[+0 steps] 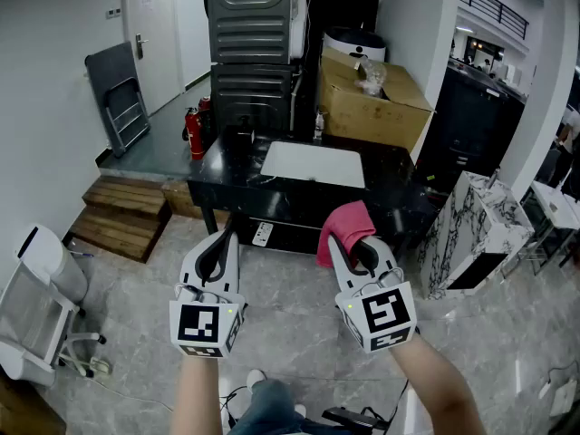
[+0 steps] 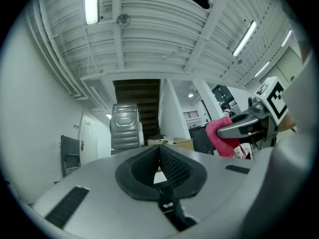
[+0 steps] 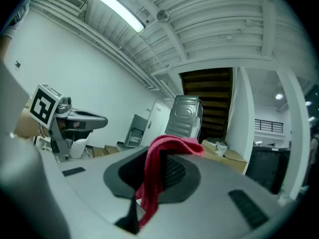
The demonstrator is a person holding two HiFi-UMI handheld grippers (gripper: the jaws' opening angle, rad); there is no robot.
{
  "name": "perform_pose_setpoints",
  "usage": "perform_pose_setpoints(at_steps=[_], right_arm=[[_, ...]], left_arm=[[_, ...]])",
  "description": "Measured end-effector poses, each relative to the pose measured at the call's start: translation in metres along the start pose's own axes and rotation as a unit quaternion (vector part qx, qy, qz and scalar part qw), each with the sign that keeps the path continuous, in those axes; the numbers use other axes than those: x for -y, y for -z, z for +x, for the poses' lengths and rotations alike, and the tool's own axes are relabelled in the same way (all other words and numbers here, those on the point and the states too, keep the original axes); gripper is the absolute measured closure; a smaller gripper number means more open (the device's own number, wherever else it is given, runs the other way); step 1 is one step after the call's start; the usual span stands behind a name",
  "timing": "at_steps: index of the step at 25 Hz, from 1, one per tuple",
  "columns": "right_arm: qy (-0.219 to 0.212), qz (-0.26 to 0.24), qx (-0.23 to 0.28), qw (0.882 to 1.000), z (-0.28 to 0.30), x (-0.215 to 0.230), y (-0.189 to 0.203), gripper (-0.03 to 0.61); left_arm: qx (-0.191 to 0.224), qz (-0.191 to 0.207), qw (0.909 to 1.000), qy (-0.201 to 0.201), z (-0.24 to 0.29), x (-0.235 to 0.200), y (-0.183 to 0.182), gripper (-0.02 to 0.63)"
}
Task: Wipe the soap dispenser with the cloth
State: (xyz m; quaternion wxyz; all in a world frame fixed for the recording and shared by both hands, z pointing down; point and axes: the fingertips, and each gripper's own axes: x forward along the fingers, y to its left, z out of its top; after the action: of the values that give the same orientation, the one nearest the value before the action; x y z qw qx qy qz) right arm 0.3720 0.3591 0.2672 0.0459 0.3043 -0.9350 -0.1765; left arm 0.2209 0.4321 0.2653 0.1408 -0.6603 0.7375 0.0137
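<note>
1. Cloth [image 3: 152, 180]: the pink-red cloth was pinched between the fingers [image 3: 175, 173] of the right gripper [image 1: 350, 243]. One fold lay over the fingertips and the rest hung down through the gap.
2. The right gripper was held about level over the floor, short of the black surface [image 1: 227, 169] that stood ahead of the fingers. The cloth touched nothing but the fingers.
3. The left gripper [image 1: 227, 237] hovered beside the right one, the two apart. Its fingers [image 2: 175, 168] were pressed together with nothing between them, and they tipped slightly upward.
4. A white board [image 1: 314, 163] lay flat on the surface, beyond and between the two pairs of fingers.
5. An open cardboard box [image 1: 370, 100] stood farther beyond the right fingers, behind the surface.
6. A tall grey metal machine [image 1: 252, 43] stood beyond the left fingers, with red fire extinguishers [image 1: 194, 132] at its foot.
7. Wooden steps [image 1: 122, 211] lay to the left of the left fingers, and a folded chair [image 1: 118, 98] leaned on the wall beyond them.
8. A marble-patterned cabinet [image 1: 476, 229] stood to the right of the right fingers.
</note>
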Motion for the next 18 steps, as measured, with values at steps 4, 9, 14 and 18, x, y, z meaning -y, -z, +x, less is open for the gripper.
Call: perform_pose_setpoints(at_steps=[4, 9, 14, 18], right_arm=[[0.03, 0.031, 0.02, 0.999, -0.014, 0.0, -0.002, 0.529], [0.053, 0.095, 0.028, 0.994, -0.008, 0.008, 0.0, 0.529], [0.011, 0.056, 0.014, 0.998, 0.024, 0.005, 0.01, 0.529], [0.009, 0.041, 0.007, 0.999, 0.065, 0.014, 0.023, 0.529]], left_arm=[[0.008, 0.01, 0.9999, 0.005, -0.001, 0.007, -0.006, 0.598], [0.012, 0.006, 0.9999, 0.008, 0.011, 0.002, -0.003, 0.598], [0.02, -0.01, 0.9997, -0.003, 0.04, -0.02, 0.005, 0.598], [0.017, -0.014, 0.9997, -0.007, 0.076, -0.044, 0.024, 0.57]])
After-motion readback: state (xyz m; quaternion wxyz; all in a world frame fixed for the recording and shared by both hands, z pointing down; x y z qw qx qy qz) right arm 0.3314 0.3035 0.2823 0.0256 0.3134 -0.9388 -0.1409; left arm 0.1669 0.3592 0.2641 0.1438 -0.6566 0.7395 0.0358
